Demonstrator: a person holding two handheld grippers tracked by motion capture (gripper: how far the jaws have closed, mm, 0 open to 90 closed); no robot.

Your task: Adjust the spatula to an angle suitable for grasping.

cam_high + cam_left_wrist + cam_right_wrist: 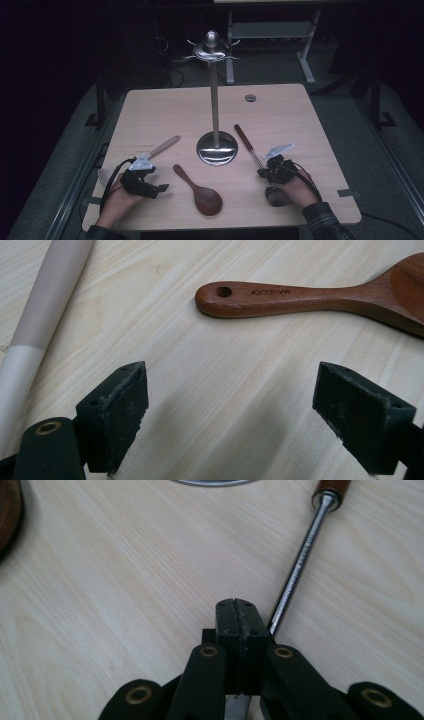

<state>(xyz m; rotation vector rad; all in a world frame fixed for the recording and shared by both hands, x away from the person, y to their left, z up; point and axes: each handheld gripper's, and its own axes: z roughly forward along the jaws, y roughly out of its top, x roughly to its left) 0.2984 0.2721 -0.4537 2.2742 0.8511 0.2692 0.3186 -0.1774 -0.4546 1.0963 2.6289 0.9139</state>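
Observation:
A dark wooden spoon (201,194) lies at the table's front centre, and its handle with a hole (280,297) lies just beyond my left gripper (232,385). That gripper (159,180) rests low over the wood at the front left, open and empty. A pale utensil with a light wooden handle (163,147) (45,320) lies to its left. My right gripper (261,171) (235,615) is shut, pads pressed together with nothing between them. It sits right beside the steel shaft (295,575) of a brown-handled utensil (245,138), whose head (277,196) lies under the hand.
A tall metal stand (215,100) with hooks at its top rises from a round base (216,149) (215,481) mid-table. A small round grommet (250,97) sits near the far edge. The dark spoon's bowl (7,515) shows left of the right gripper.

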